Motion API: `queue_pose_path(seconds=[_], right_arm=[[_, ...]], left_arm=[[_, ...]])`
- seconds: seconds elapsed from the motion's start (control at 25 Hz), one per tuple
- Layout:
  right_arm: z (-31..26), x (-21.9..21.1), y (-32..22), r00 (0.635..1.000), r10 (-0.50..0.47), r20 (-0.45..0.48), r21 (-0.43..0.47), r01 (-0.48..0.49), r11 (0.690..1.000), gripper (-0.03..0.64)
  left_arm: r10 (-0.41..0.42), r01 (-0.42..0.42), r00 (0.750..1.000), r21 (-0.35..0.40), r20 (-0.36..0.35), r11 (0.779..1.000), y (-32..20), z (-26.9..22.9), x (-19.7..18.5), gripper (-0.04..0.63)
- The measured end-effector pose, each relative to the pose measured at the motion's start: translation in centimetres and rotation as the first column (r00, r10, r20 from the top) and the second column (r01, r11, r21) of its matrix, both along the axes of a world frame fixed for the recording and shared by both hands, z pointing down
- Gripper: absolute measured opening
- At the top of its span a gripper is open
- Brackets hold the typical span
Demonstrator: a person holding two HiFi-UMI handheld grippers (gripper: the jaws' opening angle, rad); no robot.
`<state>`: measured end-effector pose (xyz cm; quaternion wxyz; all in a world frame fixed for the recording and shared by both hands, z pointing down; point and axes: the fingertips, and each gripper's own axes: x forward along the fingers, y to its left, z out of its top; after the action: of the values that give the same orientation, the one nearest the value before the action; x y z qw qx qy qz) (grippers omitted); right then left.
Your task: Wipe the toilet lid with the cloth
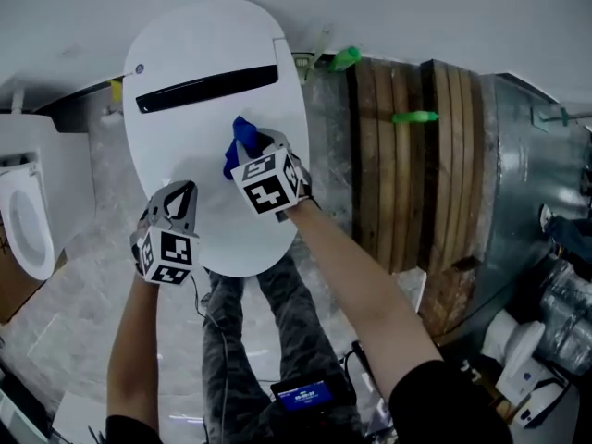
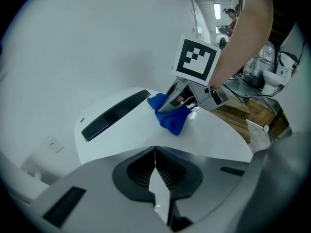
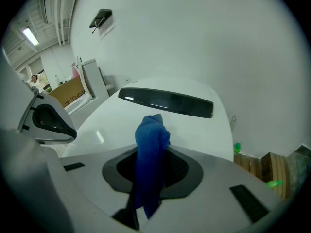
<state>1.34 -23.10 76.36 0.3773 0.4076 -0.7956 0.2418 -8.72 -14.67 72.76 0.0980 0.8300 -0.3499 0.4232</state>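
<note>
Asking: item one, the cloth [image 1: 239, 142]. Where is it?

Answering: blue, bunched, pinched in the right claw [image 1: 252, 152]. Its free end lies on the toilet lid [image 1: 199, 44], just short of the dark strip [image 1: 208, 88] that runs across the lid.

Asking: how do the right claw's jaws stand?

Answering: closed on the cloth. The right gripper view shows the fabric rising from between them and hanging out below. The claw points steeply down at the middle of the lid.

Asking: item two, the left claw [image 1: 184, 191]?

Answering: jaws pressed together, nothing between them. It sits over the near left part of the lid, well apart from the cloth. I cannot tell whether its tips touch the lid.

Asking: condition of the lid?

Answering: white, oval, closed flat, glossy.

Asking: surroundings?

Answering: a stack of wooden planks [image 1: 407, 155] on edge just to the right of the toilet, with a green object [image 1: 414, 117] on top. A second white fixture [image 1: 28, 220] stands at the far left. The person's legs in patterned trousers [image 1: 277, 303] stand at the front of the toilet.
</note>
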Motion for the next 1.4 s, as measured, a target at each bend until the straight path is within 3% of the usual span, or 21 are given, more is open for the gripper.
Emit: queue_pose_path(seconds=[0.36, 0.68, 1.12, 1.4], right_arm=[[0.2, -12.8, 2.7, 0.991, -0.127, -0.032, 0.009, 0.128, 0.992, 0.089], [0.5, -20.0, 4.6, 0.979, -0.184, -0.089, 0.013, 0.186, 0.982, 0.088], [1.3, -22.0, 9.6, 0.958, -0.274, -0.085, -0.037, 0.271, 0.962, 0.089], [1.4, -17.0, 10.4, 0.969, -0.247, -0.011, -0.068, 0.246, 0.967, 0.092]], left_arm=[[-0.101, 0.101, 0.994, -0.005, -0.031, 0.995, 3.1, 0.4, -10.4, 0.012], [-0.15, 0.141, 0.981, -0.085, -0.12, 0.986, 5.8, 0.6, -15.7, 0.012], [-0.105, 0.091, 0.985, -0.107, -0.136, 0.99, 8.5, 1.5, -15.7, 0.012], [-0.072, 0.059, 0.991, -0.114, -0.115, 0.992, 8.6, 1.6, -12.2, 0.012]])
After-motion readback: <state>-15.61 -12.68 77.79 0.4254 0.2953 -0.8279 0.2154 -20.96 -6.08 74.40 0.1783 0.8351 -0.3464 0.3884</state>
